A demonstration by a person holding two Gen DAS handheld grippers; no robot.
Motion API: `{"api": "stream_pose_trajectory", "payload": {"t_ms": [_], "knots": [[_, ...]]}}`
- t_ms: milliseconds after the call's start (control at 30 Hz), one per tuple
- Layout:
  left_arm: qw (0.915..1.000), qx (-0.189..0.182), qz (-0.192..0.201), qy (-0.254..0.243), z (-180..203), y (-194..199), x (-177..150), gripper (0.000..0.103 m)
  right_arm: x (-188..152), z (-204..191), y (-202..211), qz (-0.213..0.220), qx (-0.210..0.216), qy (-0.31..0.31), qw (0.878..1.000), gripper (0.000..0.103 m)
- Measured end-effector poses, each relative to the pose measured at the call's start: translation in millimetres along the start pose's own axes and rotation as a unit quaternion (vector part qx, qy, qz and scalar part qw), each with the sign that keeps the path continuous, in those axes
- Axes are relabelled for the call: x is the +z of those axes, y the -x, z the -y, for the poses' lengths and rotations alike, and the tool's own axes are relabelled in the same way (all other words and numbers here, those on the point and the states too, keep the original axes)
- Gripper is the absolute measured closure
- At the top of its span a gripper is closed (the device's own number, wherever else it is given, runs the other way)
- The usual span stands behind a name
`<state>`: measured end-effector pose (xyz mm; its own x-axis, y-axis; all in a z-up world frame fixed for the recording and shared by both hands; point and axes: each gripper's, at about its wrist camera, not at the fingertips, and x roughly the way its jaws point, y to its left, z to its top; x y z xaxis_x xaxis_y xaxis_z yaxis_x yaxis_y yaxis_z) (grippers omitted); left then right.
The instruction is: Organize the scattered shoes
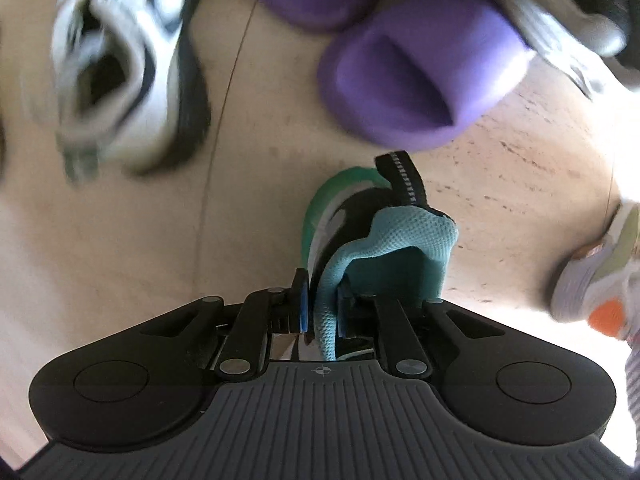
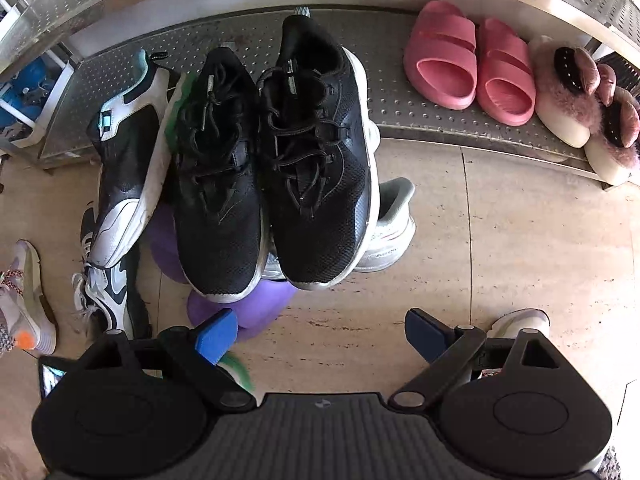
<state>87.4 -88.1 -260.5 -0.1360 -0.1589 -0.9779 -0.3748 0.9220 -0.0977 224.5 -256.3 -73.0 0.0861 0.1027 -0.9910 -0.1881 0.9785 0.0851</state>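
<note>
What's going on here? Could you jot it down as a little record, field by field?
Place: tiled floor before a low metal shoe rack
On rack: pink slides, furry slippers
Pile on floor: two black sneakers lying over purple slides
Left hand-held gripper: shut on the teal-lined collar of a sneaker, which hangs below it
Right hand-held gripper: open, empty, above the floor by the pile
</note>
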Motion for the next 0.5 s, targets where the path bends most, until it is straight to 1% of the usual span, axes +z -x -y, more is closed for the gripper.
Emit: {"api": "stream_pose_trajectory", "payload": {"t_ms": [100, 133, 167, 200, 267, 300, 333, 400, 433, 467, 500], "knots": [[0.9973, 0.005, 0.015, -0.071, 10.0, 0.0, -4.6, 0.089, 0.3, -1.9, -0.8, -0.002, -0.002, 0.009, 1.000, 0.012], [0.9950, 0.002, 0.024, -0.097, 11.9, 1.2, -5.8, 0.089, 0.5, -2.5, -0.6, -0.001, -0.003, 0.010, 1.000, 0.012], [0.9935, -0.003, 0.032, -0.110, 12.2, 2.7, -6.3, 0.089, 0.8, -2.9, -0.4, 0.000, -0.003, 0.010, 1.000, 0.012], [0.9909, -0.005, 0.044, -0.127, 13.9, 5.8, -7.1, 0.089, 1.1, -2.9, -0.2, 0.001, -0.003, 0.010, 1.000, 0.012], [0.9824, -0.005, 0.071, -0.173, 19.1, 13.1, -7.3, 0.089, 1.4, -3.1, 0.1, 0.002, -0.004, 0.009, 1.000, 0.012], [0.9784, -0.001, 0.076, -0.192, 21.1, 14.6, -4.5, 0.089, 1.3, -3.4, -0.3, 0.001, -0.003, 0.008, 1.000, 0.012], [0.9769, 0.002, 0.074, -0.201, 21.5, 14.2, -2.8, 0.088, 1.0, -3.6, -0.8, 0.000, -0.002, 0.007, 1.000, 0.012], [0.9799, 0.011, 0.060, -0.190, 18.6, 15.6, 0.3, 0.072, -0.2, -3.8, -1.5, -0.002, -0.002, 0.007, 1.000, 0.012], [0.9822, 0.020, 0.046, -0.181, 17.7, 18.0, 3.2, 0.067, -0.9, -3.9, -1.5, -0.003, -0.002, 0.007, 1.000, 0.012], [0.9815, 0.029, 0.044, -0.184, 16.5, 23.5, 3.2, 0.056, -1.0, -4.6, -0.8, -0.002, -0.001, 0.008, 1.000, 0.012], [0.9787, 0.039, 0.050, -0.195, 15.1, 31.2, 1.0, 0.045, -1.1, -5.2, 0.0, -0.002, -0.001, 0.009, 1.000, 0.012]]}}
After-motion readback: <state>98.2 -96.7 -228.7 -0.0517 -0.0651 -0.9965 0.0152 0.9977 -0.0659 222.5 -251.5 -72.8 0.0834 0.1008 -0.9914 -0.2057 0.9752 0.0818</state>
